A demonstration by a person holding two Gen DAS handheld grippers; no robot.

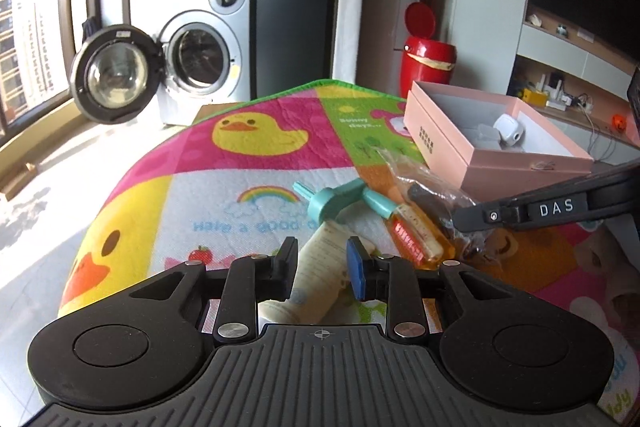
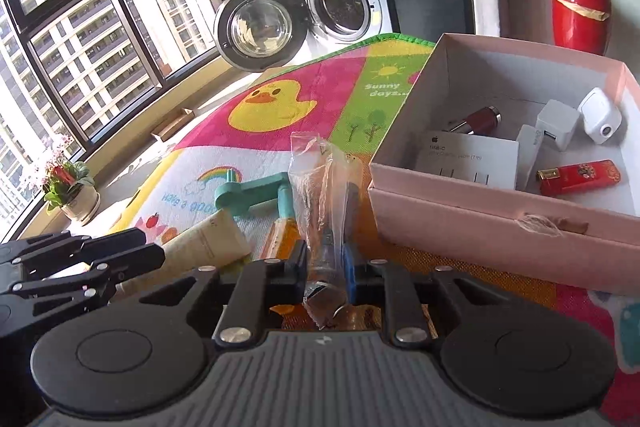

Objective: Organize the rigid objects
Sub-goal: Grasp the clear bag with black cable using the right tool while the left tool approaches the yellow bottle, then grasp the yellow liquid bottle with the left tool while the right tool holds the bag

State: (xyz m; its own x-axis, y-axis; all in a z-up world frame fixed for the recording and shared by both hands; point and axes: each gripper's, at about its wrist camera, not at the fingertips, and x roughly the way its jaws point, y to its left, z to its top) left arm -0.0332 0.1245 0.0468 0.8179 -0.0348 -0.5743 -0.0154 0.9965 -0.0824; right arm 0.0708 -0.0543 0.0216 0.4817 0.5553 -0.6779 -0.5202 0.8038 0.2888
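Pink box (image 2: 500,223) stands open on the play mat (image 2: 264,99). Before it lie a teal tool (image 2: 256,193), an orange bottle (image 2: 282,239) and a cream tube (image 1: 320,267). Right gripper (image 2: 325,269) is clamped on a clear packet (image 2: 320,211); left gripper (image 1: 322,267) brackets the tube, contact uncertain.
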